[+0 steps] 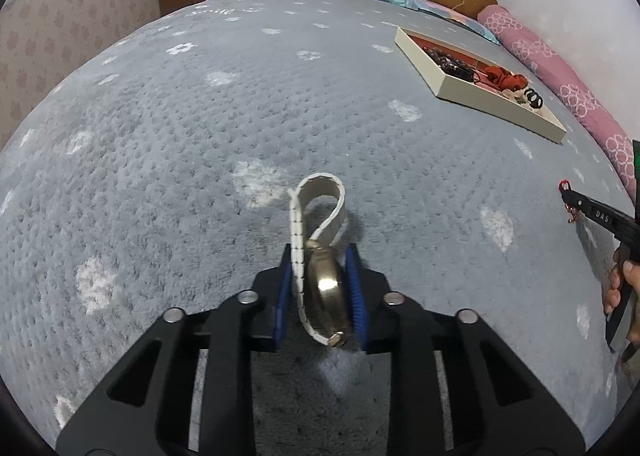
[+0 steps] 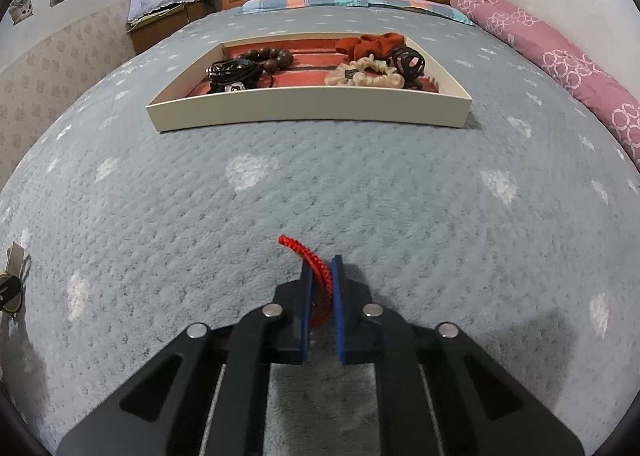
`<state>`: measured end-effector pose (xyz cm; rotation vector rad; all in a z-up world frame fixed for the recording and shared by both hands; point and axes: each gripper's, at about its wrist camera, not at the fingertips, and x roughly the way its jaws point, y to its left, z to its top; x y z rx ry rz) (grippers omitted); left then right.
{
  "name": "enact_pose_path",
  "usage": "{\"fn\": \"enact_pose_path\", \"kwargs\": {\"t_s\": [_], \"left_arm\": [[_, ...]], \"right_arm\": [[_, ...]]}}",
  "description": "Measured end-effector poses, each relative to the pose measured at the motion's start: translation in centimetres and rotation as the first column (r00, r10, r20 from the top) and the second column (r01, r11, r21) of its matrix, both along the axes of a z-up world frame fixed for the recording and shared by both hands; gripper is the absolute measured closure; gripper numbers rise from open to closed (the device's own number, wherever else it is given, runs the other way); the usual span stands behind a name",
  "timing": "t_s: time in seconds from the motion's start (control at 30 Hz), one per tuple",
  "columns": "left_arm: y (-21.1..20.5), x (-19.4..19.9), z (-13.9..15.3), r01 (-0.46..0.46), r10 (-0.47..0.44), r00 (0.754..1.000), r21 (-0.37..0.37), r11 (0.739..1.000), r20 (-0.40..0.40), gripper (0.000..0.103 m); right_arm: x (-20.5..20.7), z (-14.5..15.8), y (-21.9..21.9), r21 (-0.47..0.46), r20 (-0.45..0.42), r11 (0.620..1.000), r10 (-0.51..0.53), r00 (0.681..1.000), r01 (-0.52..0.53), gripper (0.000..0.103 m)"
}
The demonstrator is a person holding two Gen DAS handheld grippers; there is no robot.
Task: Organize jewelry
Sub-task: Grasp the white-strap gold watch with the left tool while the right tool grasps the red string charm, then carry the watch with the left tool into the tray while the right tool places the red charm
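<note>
Across the bed (image 2: 320, 192), with its grey fleece blanket dotted with pale flowers, everything for this tidy-up lies on one soft surface, which suits small pieces that would roll or scratch on something hard. Toward the headboard sits a shallow cream tray (image 2: 308, 110) with a red lining, plainly the collecting place: dark wooden beads (image 2: 266, 55) and a coil of black cord (image 2: 234, 72) are grouped at its left end, while a rust scrunchie (image 2: 372, 43), a cream scrunchie (image 2: 366, 74) and black hair ties (image 2: 408, 60) are grouped at its right, so like seems to be kept with like. Nearer the cameras, well apart from the tray, each hand has something picked up. The left hand-held gripper (image 1: 320, 292) is clamped on a gold-cased wristwatch (image 1: 326, 288), the blue pads pressing the case edge-on so the white strap (image 1: 320, 200) loops freely ahead rather than being crushed. The right hand-held gripper (image 2: 320, 288) is pressed together on a thin red braided cord (image 2: 316, 268), its short end curling out past the tips; a narrow thing like this needs the jaws nearly closed to hold at all. My judgement is that both pieces are meant for the tray, each with its own kind.
</note>
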<state>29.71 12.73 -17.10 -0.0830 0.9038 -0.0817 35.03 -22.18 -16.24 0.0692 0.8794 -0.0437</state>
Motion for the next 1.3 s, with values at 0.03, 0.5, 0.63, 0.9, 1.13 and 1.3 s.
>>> {"fn": "enact_pose_path", "kwargs": {"t_s": [0.03,0.5,0.63,0.9,1.13,1.3], "left_arm": [[-0.2,0.0,0.1,-0.001,0.001,1.0,0.009,1.0,0.001,0.081],[-0.1,0.6,1.6,-0.033,0.033,0.999,-0.009,0.999,0.023,0.085],[-0.7,1.5,2.7,-0.03,0.03,0.999,-0.008,1.0,0.04,0.086],[-2.7,4.1,5.5,-0.007,0.007,0.996,-0.003,1.0,0.086,0.086],[-6.4,7.2,9.0,0.031,-0.029,0.989,-0.012,0.999,0.142,0.086],[-9.7,9.5,11.4,0.062,-0.059,0.982,-0.011,0.998,0.181,0.086]], "right_arm": [[0.0,0.0,0.0,-0.001,0.001,1.0,0.0,1.0,0.0,0.094],[-0.4,1.2,-0.3,-0.021,0.018,1.0,0.015,1.0,-0.014,0.099],[-0.2,1.8,-0.7,-0.018,0.026,1.0,0.014,1.0,-0.014,0.099],[0.9,3.6,-1.3,-0.024,0.052,1.0,0.019,0.998,-0.018,0.099],[3.1,6.4,-2.6,-0.03,0.088,0.999,0.016,0.996,-0.014,0.099],[4.9,9.0,-3.5,-0.044,0.128,0.999,0.018,0.992,-0.012,0.099]]}}
